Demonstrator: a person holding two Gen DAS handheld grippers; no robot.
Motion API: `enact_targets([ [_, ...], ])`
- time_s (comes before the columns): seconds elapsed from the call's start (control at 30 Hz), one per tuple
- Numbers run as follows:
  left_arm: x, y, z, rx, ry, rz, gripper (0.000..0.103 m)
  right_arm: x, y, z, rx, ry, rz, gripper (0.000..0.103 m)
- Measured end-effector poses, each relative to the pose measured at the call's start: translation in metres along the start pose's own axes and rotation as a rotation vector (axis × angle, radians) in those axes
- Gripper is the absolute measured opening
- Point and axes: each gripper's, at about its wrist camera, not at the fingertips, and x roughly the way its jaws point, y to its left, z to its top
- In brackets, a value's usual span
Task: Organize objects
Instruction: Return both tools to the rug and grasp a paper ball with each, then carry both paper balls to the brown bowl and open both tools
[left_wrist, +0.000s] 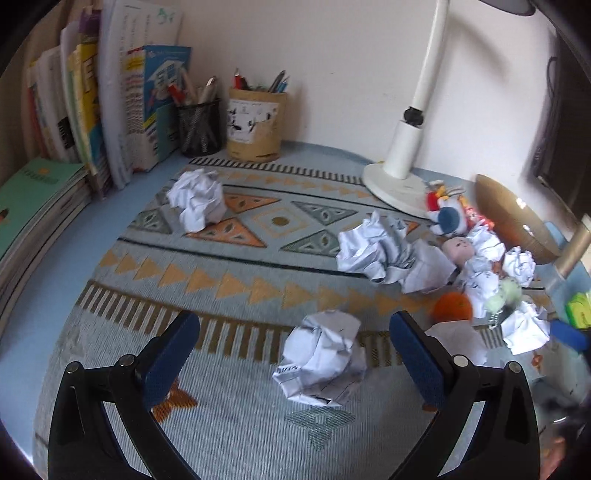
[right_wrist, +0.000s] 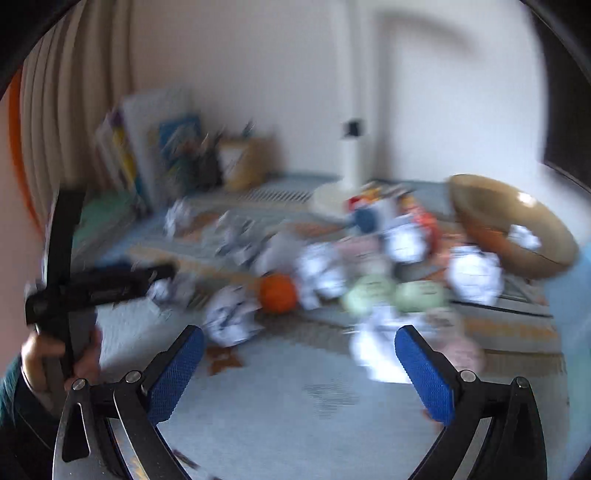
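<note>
I judge I've barely begun. My left gripper (left_wrist: 295, 339) is spread wide, a crumpled paper ball (left_wrist: 321, 363) lying loose between its fingers. My right gripper (right_wrist: 299, 354) gapes empty. Ahead, more paper and small toys litter the mat; one wad sits in the tilted bowl (right_wrist: 480, 218).

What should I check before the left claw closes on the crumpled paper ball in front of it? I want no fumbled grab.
1. Left claw open: ok.
2. Nearest paper ball lies between its fingers: ok.
3. Ball free of other clutter: ok, bare mat surrounds it.
4. Right claw open and holding nothing: ok.
5. Brown bowl ready to receive: not ok, tipped on its side.
6. Right wrist view sharp: not ok, blurred.
</note>
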Motion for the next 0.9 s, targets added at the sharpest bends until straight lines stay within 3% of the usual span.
enact_targets([
  [0.07, 0.001, -0.004, -0.002, 0.058, 0.012, -0.002, 0.101, 0.02, 0.01, 0.004, 0.009, 0.055, 0.02, 0.096],
  [0.13, 0.001, -0.009, -0.005, 0.117, 0.023, 0.005, 0.099, 0.04, 0.008, 0.008, 0.051, 0.108, 0.07, 0.08],
  [0.37, 0.02, -0.014, -0.009, 0.166, 0.088, -0.006, 0.062, 0.081, 0.014, 0.012, 0.126, 0.163, 0.144, 0.075],
  [0.4, 0.019, -0.016, -0.009, 0.17, 0.082, -0.025, 0.056, 0.086, 0.016, 0.012, 0.119, 0.166, 0.14, 0.07],
  [0.47, 0.02, -0.018, -0.01, 0.177, 0.081, -0.014, 0.055, 0.09, 0.019, 0.012, 0.11, 0.18, 0.143, 0.058],
  [0.5, 0.02, -0.019, -0.01, 0.184, 0.077, -0.022, 0.043, 0.09, 0.021, 0.013, 0.105, 0.174, 0.161, 0.054],
  [0.53, 0.018, -0.021, -0.011, 0.195, 0.072, -0.031, 0.04, 0.089, 0.022, 0.013, 0.094, 0.165, 0.164, 0.049],
  [0.67, 0.014, -0.026, -0.014, 0.23, 0.05, -0.011, 0.038, 0.085, 0.028, 0.013, 0.059, 0.142, 0.177, 0.042],
  [0.9, 0.011, -0.026, -0.015, 0.232, 0.031, 0.0, 0.035, 0.05, 0.034, 0.007, 0.005, -0.024, 0.233, 0.041],
])
